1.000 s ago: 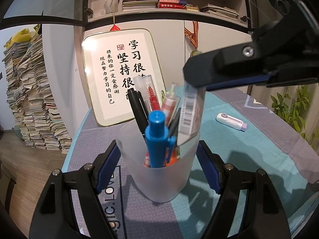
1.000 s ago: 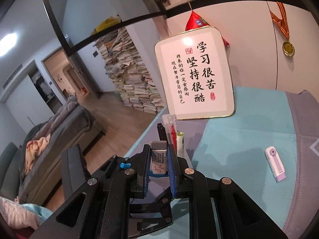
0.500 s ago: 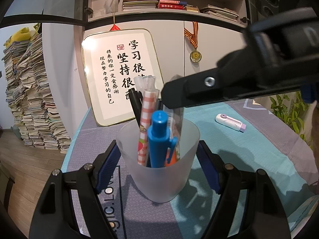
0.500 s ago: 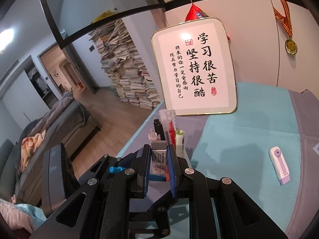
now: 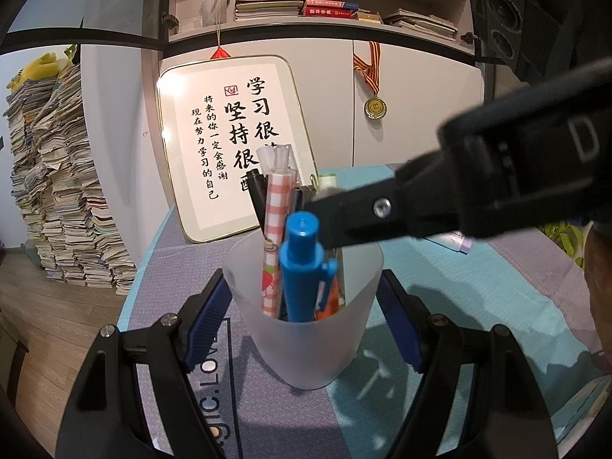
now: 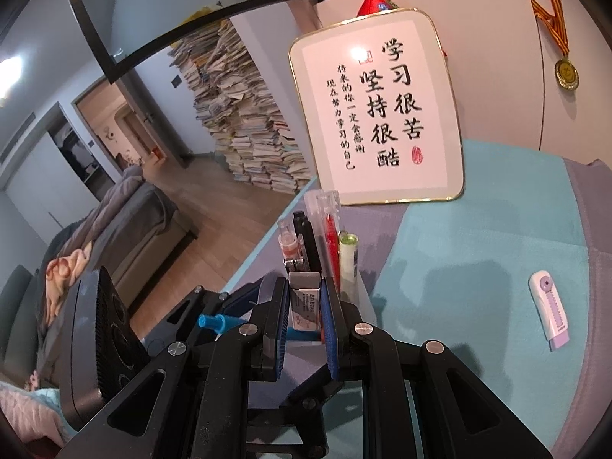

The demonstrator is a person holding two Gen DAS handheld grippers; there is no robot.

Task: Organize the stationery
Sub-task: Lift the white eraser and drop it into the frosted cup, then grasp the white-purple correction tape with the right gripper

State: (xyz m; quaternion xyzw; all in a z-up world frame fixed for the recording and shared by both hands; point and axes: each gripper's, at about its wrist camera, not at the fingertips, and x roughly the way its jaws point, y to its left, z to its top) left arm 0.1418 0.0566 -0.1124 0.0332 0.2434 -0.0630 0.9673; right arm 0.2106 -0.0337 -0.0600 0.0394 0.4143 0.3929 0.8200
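A frosted plastic cup (image 5: 306,344) stands on the table cloth and holds several pens (image 5: 298,264), among them a blue one and a red-checked one. My left gripper (image 5: 304,306) has its blue pads against the cup's two sides, shut on it. Over the cup's rim my right gripper (image 6: 304,294) is shut on a white eraser (image 6: 304,300) with a grey top and a printed sleeve. In the left wrist view the right gripper (image 5: 325,225) reaches in from the right and hides the eraser. The pens (image 6: 329,229) rise just beyond the eraser.
A purple and white correction tape (image 6: 549,310) lies on the teal cloth to the right. A framed calligraphy board (image 5: 233,141) leans on the cabinet behind the cup. The table's left edge (image 5: 149,252) drops to a wooden floor with stacked books (image 5: 57,191).
My right gripper has come down and forward with the eraser to the cup's mouth, and its finger now covers the eraser in the left wrist view. The pens have shifted. The left gripper stayed still.
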